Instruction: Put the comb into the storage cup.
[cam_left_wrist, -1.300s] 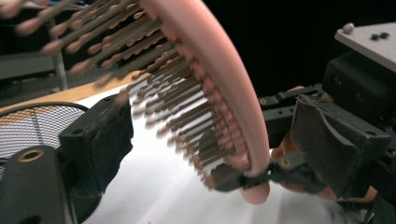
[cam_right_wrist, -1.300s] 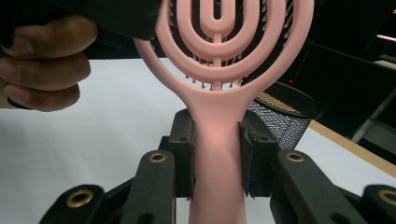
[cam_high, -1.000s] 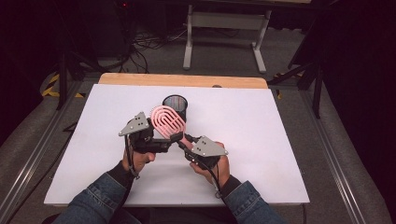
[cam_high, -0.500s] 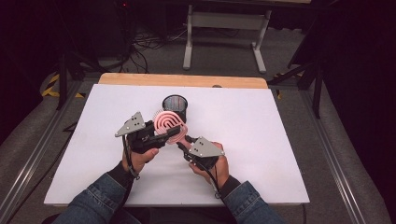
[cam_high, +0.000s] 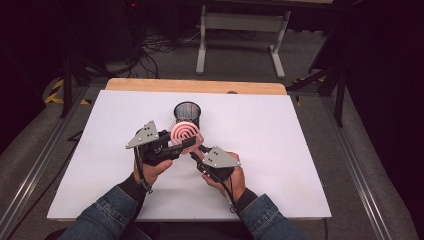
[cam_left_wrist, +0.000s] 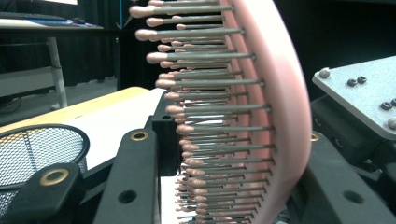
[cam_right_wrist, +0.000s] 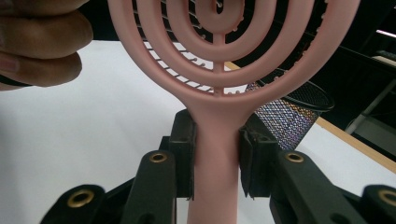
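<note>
High view first: over the white worktop (cam_high: 300, 165), just on the near side of the black mesh pen cup (cam_high: 187, 111), a pink hairbrush (cam_high: 186, 132) held off the surface between both claws. Right claw (cam_high: 196, 155) clamped on the handle (cam_right_wrist: 216, 154), pads pressing both sides just below the spiral head. Left claw (cam_high: 186, 145) just been closing, now nipped across the head (cam_left_wrist: 280, 93), with bristles (cam_left_wrist: 205, 84) toward one jaw and the curved back toward the other. Judged as a hand-over midway, both grips on at once. Next, probably: easing the right claw off the handle without tugging, then carrying the brush by the left alone, handle down, to the cup. Worth testing the left hold first, given a springy, poor seat on bristles.
</note>
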